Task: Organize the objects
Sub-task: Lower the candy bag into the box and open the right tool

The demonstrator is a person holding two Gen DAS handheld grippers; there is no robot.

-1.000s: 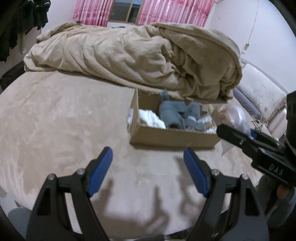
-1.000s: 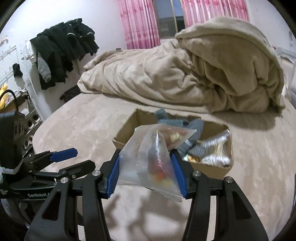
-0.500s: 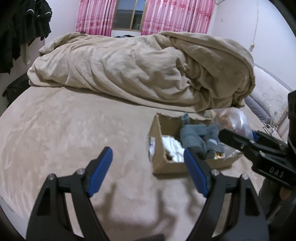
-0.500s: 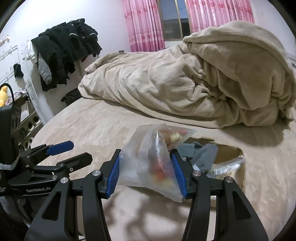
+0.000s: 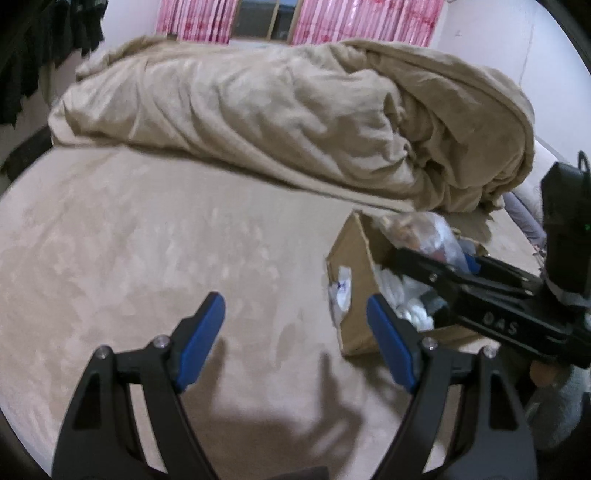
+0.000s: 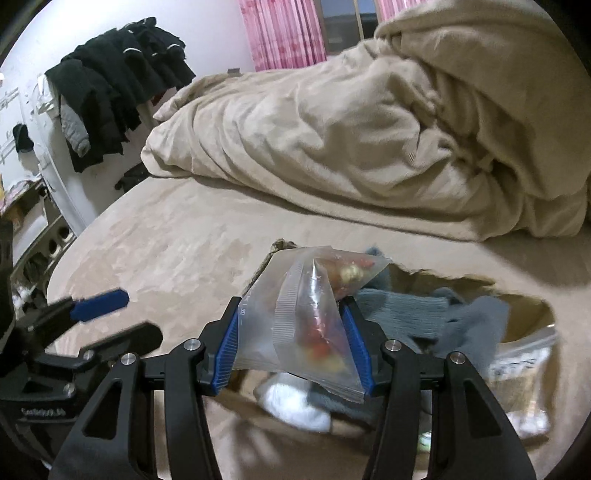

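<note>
My right gripper (image 6: 297, 341) is shut on a clear zip bag of red and yellow snacks (image 6: 314, 317) and holds it over the open cardboard box (image 6: 524, 306). The box holds grey socks (image 6: 424, 314), white socks (image 6: 295, 400) and another plastic packet (image 6: 524, 365). In the left wrist view the box (image 5: 354, 266) sits at the right, with the right gripper (image 5: 439, 269) and the bag (image 5: 436, 232) above it. My left gripper (image 5: 295, 332) is open and empty over the bed, left of the box.
A rumpled beige duvet (image 5: 295, 122) lies across the back of the bed (image 5: 129, 251). Black clothes (image 6: 110, 85) hang on the left wall. Pink curtains (image 5: 369, 22) frame a window. A pillow (image 5: 528, 218) lies at the far right.
My right gripper has carried the bag forward until it is over the box. My left gripper has swung left, so the box has slid from centre to the right of its view.
</note>
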